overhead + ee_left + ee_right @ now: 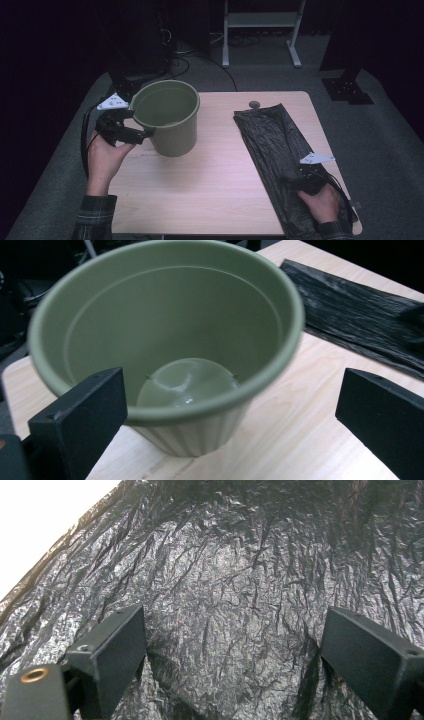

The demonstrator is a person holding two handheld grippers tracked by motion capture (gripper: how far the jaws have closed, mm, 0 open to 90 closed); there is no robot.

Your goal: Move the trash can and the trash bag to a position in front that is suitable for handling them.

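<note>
Entry, one moment at the table (215,200).

Step in hand: judged to be the opening of a bin-lining job, with both things approached and neither yet gripped.

Item 1, green bin (169,116): one. It stood upright at about ten o'clock on the table, and nothing lay inside it. In the left gripper view its rim (200,407) lay between the jaws, which stood wide apart and did not touch it.

Item 2, black plastic bag (272,145): one. It lay flat and crinkled from one o'clock down to five o'clock, along the right side of the table.

Item 3, left tongs (131,131): one pair, held in the left hand (102,160), at nine o'clock of the bin, just beside its wall.

Item 4, right tongs (306,176): one pair, held in the right hand (325,202), over the bag's near end at five o'clock. In the right gripper view their jaws stood apart, low over the bag's wrinkled film (225,590); whether the tips touched it I could not tell.

Item 5, small grey disc (254,104): one, at twelve o'clock near the far edge, just beyond the bag's far end.

Next move, as a judgement: the right tongs would need to pinch a single layer of thin film, and the left tongs to close on the rim to steady the bin.
</note>
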